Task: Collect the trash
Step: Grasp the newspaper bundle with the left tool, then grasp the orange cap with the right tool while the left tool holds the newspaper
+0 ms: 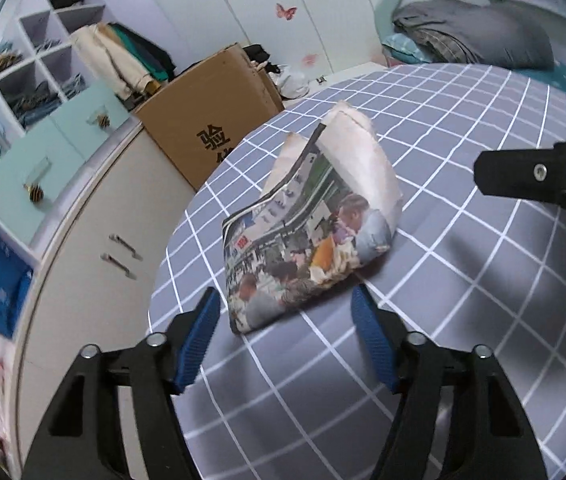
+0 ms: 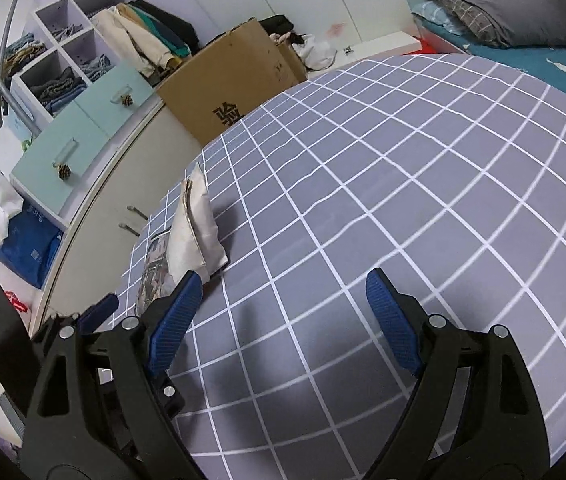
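My left tool (image 1: 287, 336) is lined up on the crumpled sheet of printed newspaper, folded into a loose tent (image 1: 315, 236), that sits near the left edge of the bench under its grey cloth with a white grid (image 1: 463, 300). I have brought the blue ribbed pads (image 1: 199, 344) to either side of the near corner of the paper, but they stand spread with a gap on each side, pinching nothing yet; I judge this the approach before the grab, angled down so the pads can close on the paper's folded corner. My right tool (image 2: 287, 320) hangs just beside it, also spread and empty, over bare cloth, I think kept clear so it does not crowd the pick.

The left wrist view gives me the printed colour face of the newspaper and only one black finger of the right tool at the right edge. The right wrist view shows the paper (image 2: 193, 228) edge-on, its plain pale back, and the left tool's (image 2: 99, 314) blue tip low beside it, which the left view cannot tell me. Both views catch the brown cardboard box (image 1: 211, 120) on the floor beyond the bench edge
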A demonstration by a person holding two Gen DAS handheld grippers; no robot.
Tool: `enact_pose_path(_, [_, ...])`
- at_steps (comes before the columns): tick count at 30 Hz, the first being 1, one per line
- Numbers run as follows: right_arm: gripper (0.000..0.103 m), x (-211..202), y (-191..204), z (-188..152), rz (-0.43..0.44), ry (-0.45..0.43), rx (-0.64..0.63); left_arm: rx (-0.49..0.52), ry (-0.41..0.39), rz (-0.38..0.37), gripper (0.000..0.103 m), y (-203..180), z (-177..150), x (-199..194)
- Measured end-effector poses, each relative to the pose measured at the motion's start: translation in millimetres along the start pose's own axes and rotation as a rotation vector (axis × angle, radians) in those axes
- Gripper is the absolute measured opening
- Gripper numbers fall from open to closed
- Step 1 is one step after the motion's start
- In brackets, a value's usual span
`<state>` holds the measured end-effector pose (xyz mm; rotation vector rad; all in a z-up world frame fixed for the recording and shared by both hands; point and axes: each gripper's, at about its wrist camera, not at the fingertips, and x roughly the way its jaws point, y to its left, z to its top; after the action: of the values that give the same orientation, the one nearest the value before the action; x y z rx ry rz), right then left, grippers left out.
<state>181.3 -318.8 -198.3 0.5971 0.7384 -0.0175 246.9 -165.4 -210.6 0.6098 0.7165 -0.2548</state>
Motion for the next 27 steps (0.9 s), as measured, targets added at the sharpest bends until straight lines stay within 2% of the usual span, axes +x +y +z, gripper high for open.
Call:
enact_pose_path(1, [0.083,2.1,1.4,0.8,-0.001,0.003,-0.005,0.014,-0.001,-0.017,0.052,0.2,0.7,1.7])
enact_pose_path(2, [0.083,3.6,2.2,1.8,-0.002,0.003,-0.008,0.018,0.001,-0.037,0.039,2.4,0.9,2.1])
enact_pose_path(3, [0.083,4.1,3.0,2.7,-0.003,0.003,-0.011,0.021,0.005,-0.056,0.034,3.3,1.7,4.6])
enact_pose_path(6, [0.083,6.3,4.3,4.0,-0.006,0.006,-0.015,0.047,-0.020,-0.054,0.028,4.6,2.5,4.5])
enact_pose_path(8, [0.083,8.2,5.4,5.0,-0.018,0.005,-0.023,0.039,-0.050,-0.054,0.020,7.2,3.2,0.5])
enact_pose_path(10, [0.083,10.9,8.8,4.6,-0.019,0.012,-0.025,-0.015,-0.083,-0.057,0.015,14.5,3.4,-6.5])
enact_pose_path(14, [0.083,19.5,19.7,5.7,-0.025,0.032,-0.078,-0.192,-0.137,-0.097,0.006,47.1,0.3,-18.4])
enact_pose_path(20, [0.083,44.1,58.8,3.0,-0.009,0.094,-0.258,-0.415,-0.186,-0.166,0.004,93.7,-17.2,-31.6])
enact_pose_path(22, [0.082,53.5,75.8,-1.3,-0.027,0.099,-0.325,-0.486,-0.191,-0.202,0.003,107.9,-26.0,-33.9])
enact_pose_path(23, [0.075,57.5,81.2,-2.7,-0.030,0.108,-0.348,-0.505,-0.188,-0.215,0.003,111.8,-29.5,-34.9])
enact_pose_path(24, [0.063,62.5,88.3,-4.0,-0.029,0.121,-0.372,-0.530,-0.192,-0.221,0.003,117.5,-34.5,-36.4])
enact_pose_path(26, [0.045,69.8,100.3,-6.6,-0.037,0.135,-0.420,-0.560,-0.201,-0.224,0.003,125.7,-42.9,-40.7])
enact_pose_path(27, [0.044,74.1,106.5,-8.5,-0.049,0.145,-0.447,-0.577,-0.206,-0.228,0.003,130.4,-47.6,-42.1])
